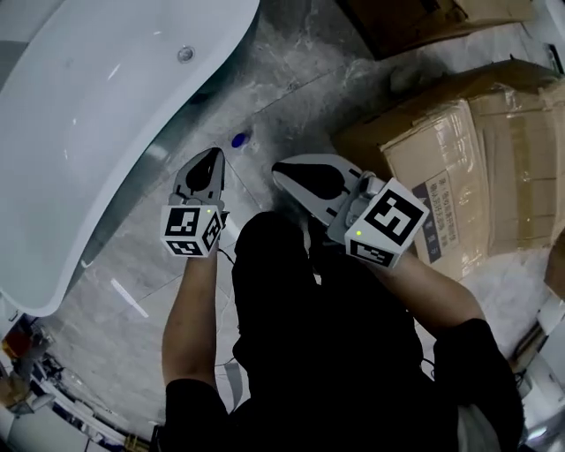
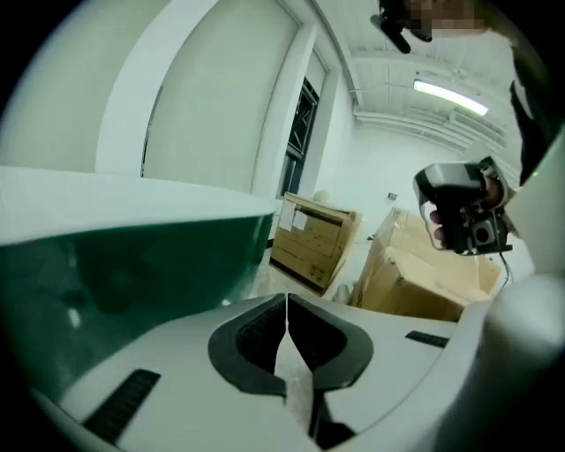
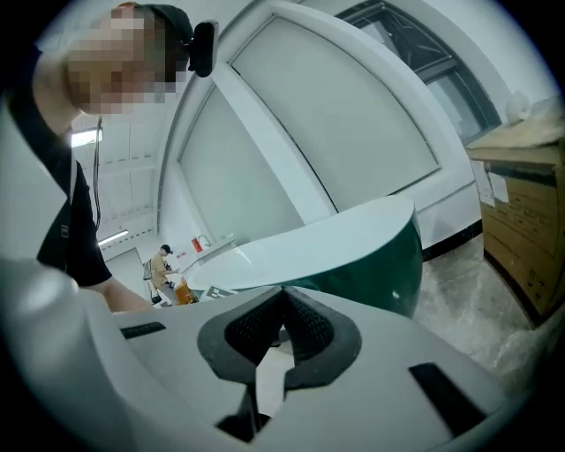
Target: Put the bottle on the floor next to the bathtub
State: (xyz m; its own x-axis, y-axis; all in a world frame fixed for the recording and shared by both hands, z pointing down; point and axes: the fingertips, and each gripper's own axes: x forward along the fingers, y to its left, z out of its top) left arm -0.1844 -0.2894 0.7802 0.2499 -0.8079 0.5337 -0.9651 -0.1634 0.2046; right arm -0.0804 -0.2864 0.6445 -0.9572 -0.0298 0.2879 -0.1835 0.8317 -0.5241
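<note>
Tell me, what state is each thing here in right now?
White oval bathtub: empty.
Small blue bottle: on the grey floor beside the tub, held by neither gripper.
Left gripper: shut, empty.
Right gripper: shut, empty.
Large brown cardboard box: closed, taped.

**Cut Off, Tiny, Unreadable**

The bathtub (image 1: 106, 115) runs off the top and left edges. Beside it, the bottle (image 1: 238, 139) is only a small blue spot on the floor (image 1: 291, 97), its shape unclear. One cardboard box (image 1: 477, 168) leaves the right edge, a second cardboard box (image 1: 424, 18) the top. Print on the box label (image 1: 439, 231) is unreadable.
</note>
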